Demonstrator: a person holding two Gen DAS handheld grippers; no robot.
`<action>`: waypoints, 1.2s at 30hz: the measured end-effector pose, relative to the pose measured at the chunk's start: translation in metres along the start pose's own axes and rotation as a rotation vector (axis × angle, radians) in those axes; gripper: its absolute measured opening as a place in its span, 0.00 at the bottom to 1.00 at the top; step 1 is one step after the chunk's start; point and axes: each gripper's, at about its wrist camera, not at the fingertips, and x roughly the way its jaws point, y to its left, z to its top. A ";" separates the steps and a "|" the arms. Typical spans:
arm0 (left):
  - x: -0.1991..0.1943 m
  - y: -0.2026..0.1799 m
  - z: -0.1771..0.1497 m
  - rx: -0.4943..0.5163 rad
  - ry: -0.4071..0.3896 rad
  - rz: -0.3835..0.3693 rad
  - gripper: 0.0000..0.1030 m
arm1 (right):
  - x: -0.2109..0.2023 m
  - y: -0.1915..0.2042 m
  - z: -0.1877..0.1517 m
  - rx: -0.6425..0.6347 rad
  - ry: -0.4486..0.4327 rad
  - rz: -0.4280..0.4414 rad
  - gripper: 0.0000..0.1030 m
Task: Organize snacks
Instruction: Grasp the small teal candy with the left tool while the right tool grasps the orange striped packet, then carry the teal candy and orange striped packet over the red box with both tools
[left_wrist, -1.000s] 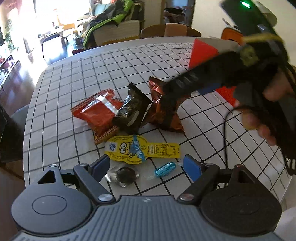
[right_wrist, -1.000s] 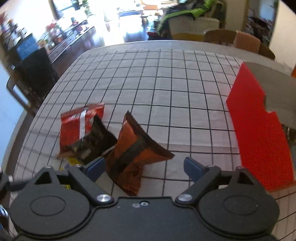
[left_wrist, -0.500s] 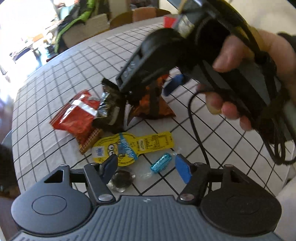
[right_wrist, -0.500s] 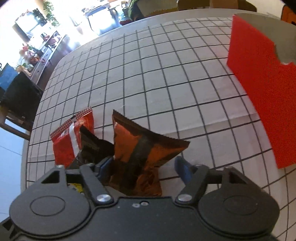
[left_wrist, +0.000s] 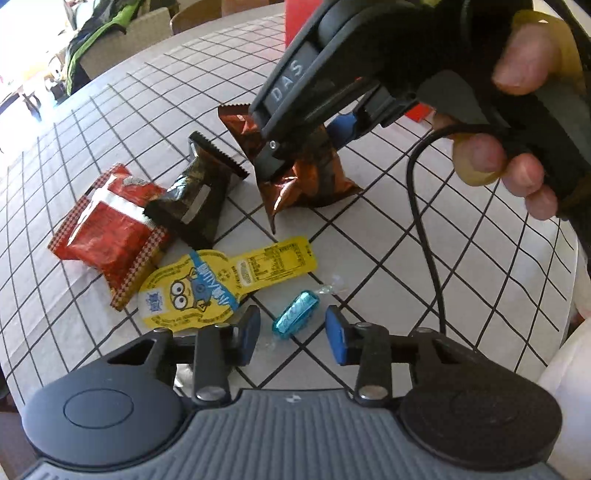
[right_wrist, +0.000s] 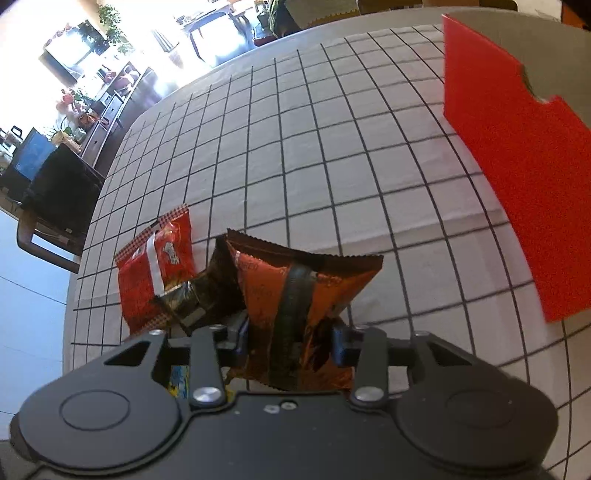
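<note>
Two hand-held grippers, right (right_wrist: 290, 341) pinching orange packet (right_wrist: 295, 291)

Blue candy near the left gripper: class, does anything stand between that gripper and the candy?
Nothing visible does. The blue candy lies on the checked tablecloth just ahead of the open left gripper, roughly in line with the gap between its fingers. The yellow packet lies beside it to the left, not across the path.

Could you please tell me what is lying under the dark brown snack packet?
The dark brown packet overlaps one corner of the red packet, which lies on the checked tablecloth. Whatever else is beneath it is covered; its other end points toward the orange packet.
</note>
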 end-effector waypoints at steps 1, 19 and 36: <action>0.000 0.000 0.001 0.002 0.000 -0.005 0.37 | -0.001 -0.001 -0.001 0.001 0.001 0.003 0.38; -0.002 -0.012 -0.002 -0.191 -0.001 0.053 0.12 | -0.039 -0.026 -0.026 -0.013 -0.015 -0.007 0.34; -0.054 -0.004 0.003 -0.461 -0.151 0.095 0.12 | -0.104 -0.055 -0.023 -0.036 -0.108 0.023 0.33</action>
